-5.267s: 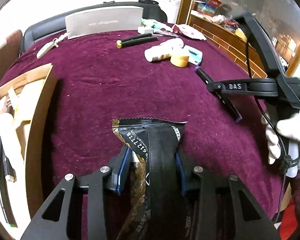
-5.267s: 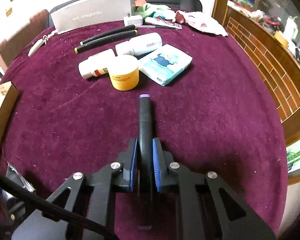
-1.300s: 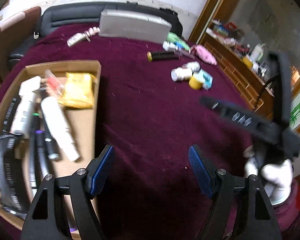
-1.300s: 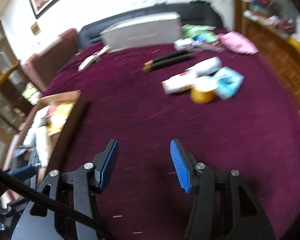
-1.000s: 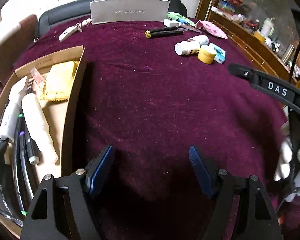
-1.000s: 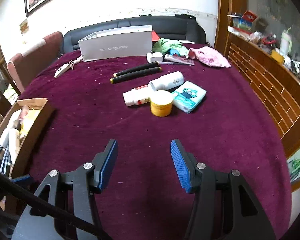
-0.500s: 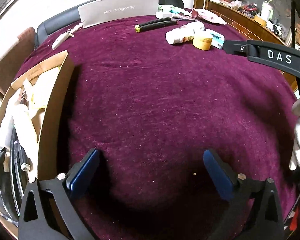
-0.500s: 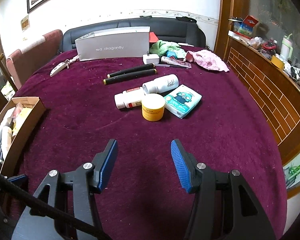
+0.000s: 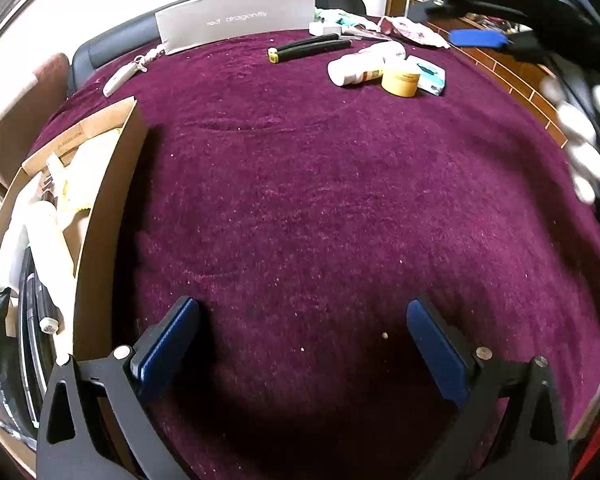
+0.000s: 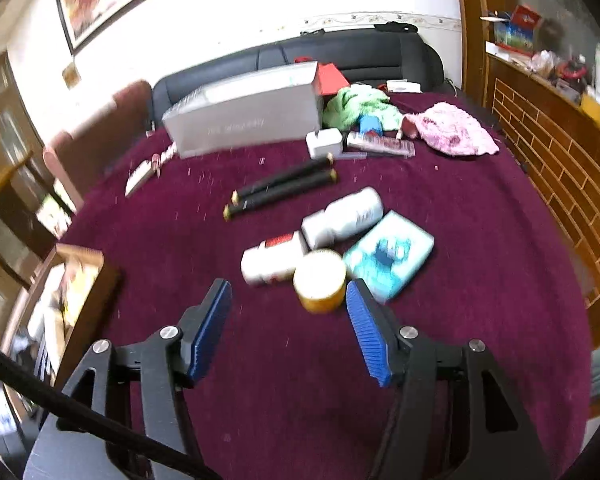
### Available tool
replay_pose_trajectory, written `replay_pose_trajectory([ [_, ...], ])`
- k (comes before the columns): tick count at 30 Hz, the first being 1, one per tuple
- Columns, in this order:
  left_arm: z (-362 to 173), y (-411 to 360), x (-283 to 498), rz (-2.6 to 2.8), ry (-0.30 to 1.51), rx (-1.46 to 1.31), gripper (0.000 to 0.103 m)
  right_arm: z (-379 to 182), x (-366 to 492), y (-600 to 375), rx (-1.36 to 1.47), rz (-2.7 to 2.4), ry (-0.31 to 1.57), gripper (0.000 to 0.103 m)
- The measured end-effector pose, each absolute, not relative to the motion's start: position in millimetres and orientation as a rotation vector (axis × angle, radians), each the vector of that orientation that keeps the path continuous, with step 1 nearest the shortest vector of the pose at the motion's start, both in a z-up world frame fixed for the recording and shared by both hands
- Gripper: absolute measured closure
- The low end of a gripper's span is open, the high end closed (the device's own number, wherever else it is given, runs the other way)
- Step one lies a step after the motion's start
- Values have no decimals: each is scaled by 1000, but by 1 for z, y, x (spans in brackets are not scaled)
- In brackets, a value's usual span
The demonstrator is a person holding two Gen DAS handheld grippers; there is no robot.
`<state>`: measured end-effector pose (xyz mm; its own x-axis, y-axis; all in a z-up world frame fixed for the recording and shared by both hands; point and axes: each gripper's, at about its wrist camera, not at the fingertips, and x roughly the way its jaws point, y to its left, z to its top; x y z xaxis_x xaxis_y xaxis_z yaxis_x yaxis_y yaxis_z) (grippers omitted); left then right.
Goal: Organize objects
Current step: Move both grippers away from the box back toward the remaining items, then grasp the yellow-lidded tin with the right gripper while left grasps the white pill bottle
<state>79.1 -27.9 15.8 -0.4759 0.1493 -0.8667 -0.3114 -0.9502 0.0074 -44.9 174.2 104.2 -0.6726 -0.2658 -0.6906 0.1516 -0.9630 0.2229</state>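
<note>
My left gripper (image 9: 302,312) stands wide open over bare maroon cloth, with nothing between its pads. To its left is the cardboard box (image 9: 112,184), holding a white tube, pens and a black packet. My right gripper (image 10: 287,292) has nothing between its opening jaws and sits just short of the yellow jar (image 10: 320,280). Around the jar lie a white bottle (image 10: 272,264), a second white bottle (image 10: 344,214) and a blue tissue pack (image 10: 390,260). The left wrist view shows the same jar (image 9: 401,79) far off, with a blue pad (image 9: 476,38) of the right gripper above it.
Two black sticks (image 10: 284,188) lie beyond the bottles. A grey carton (image 10: 244,120), green cloth (image 10: 360,106), pink cloth (image 10: 452,128) and small items line the far edge. A key fob (image 9: 120,76) lies far left. A white-gloved hand (image 9: 580,148) is at the right.
The black packet and pen held earlier now lie in the box. The left jaws have spread wider. The right gripper has moved forward to the jar and bottles, its jaws slightly wider.
</note>
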Motion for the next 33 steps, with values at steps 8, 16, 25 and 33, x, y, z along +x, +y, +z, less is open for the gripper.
replay_pose_trajectory([
  [8,34,-31,62,2398,144,-1448,2,74,-71,177,1163,-2623,-193,44],
  [16,79,-24,-3,2575,288,-1177,3,53,-81,166,1158,-2589,-155,45],
  [25,59,10,-78,2506,364,-1099,7,46,-86,171,1241,-2589,-151,66],
  [33,41,77,-105,2342,574,-1014,7,57,-77,208,1241,-2569,-361,65],
])
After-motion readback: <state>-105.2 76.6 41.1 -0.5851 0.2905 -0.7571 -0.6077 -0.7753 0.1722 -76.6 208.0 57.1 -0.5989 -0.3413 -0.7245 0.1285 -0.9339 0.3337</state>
